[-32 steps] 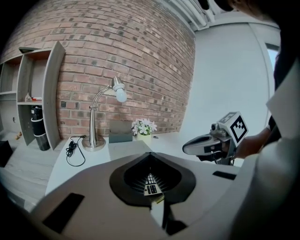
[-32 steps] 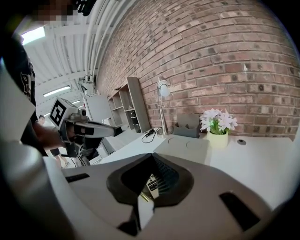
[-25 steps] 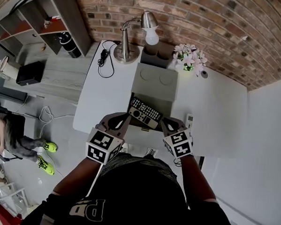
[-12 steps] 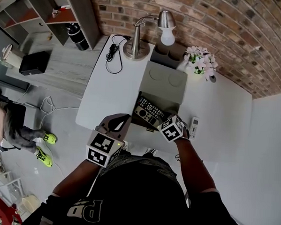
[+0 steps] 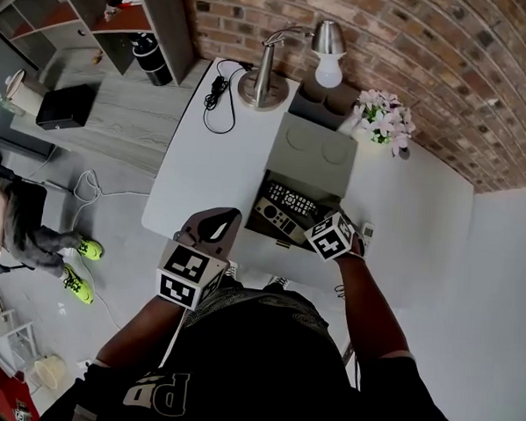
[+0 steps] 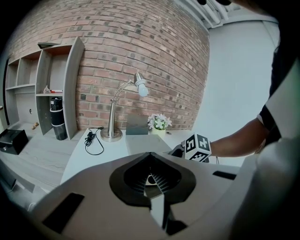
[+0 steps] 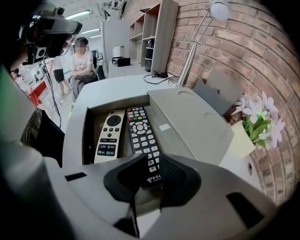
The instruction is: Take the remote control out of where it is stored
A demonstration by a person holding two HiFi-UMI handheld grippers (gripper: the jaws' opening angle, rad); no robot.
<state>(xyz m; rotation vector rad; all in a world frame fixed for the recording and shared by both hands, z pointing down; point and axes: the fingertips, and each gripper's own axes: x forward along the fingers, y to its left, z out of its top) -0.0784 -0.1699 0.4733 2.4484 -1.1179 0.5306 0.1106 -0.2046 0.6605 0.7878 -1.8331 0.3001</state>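
Your right gripper (image 7: 151,165), jaws just opened, straddles the near end of the black remote control (image 7: 139,131) at lower centre. Your left gripper (image 6: 151,182) is closed and empty.

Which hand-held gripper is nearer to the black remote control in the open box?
Right. The right hand-held gripper, its jaws just opened, straddles the near end of the black remote control; the left hand-held gripper hangs left of the box, apart from it.

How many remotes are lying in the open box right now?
2. The black remote lies beside the lid; the white remote lies alongside it, by the outer wall of the box. Its near end is hidden.
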